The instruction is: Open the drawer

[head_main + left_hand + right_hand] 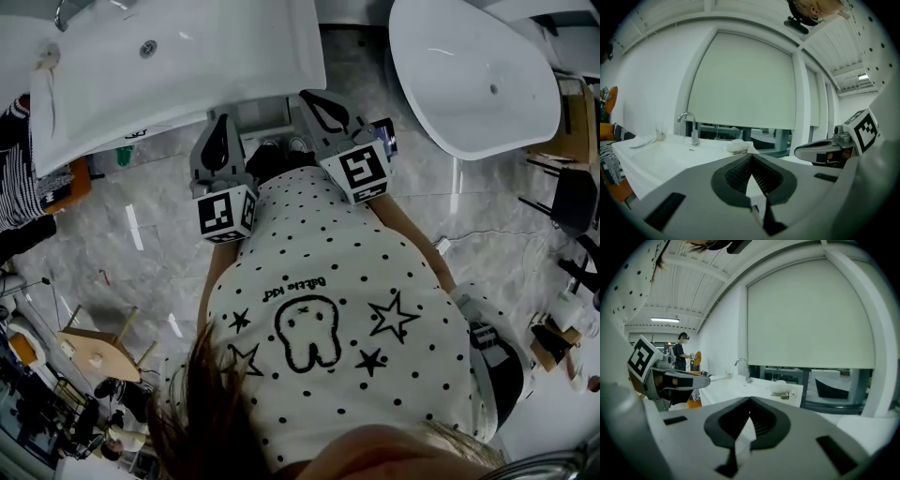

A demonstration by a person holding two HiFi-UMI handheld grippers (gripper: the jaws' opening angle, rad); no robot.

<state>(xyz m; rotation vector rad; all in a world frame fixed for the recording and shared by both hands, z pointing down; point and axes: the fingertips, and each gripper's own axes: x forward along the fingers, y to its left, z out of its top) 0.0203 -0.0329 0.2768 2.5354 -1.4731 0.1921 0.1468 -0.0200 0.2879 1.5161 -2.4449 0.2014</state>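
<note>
Left gripper (751, 155) and right gripper (750, 400) side by side, before a white sink (234, 56), both pairs of jaws closed, empty

Seemingly a bathroom showroom: long white basin (234, 84) with faucet (689, 124), oval basin (478, 84) nearby, marble floor (131, 244), bare industrial ceiling (684, 291).

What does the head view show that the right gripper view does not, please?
Only the head view: the marble floor, a wooden stool and the marker cube on the right gripper.
Only the right gripper view: the window blind, a ceiling lamp and that gripper's jaws seen close up, shut with nothing between them.
Both: the white basin and the left gripper.
</note>
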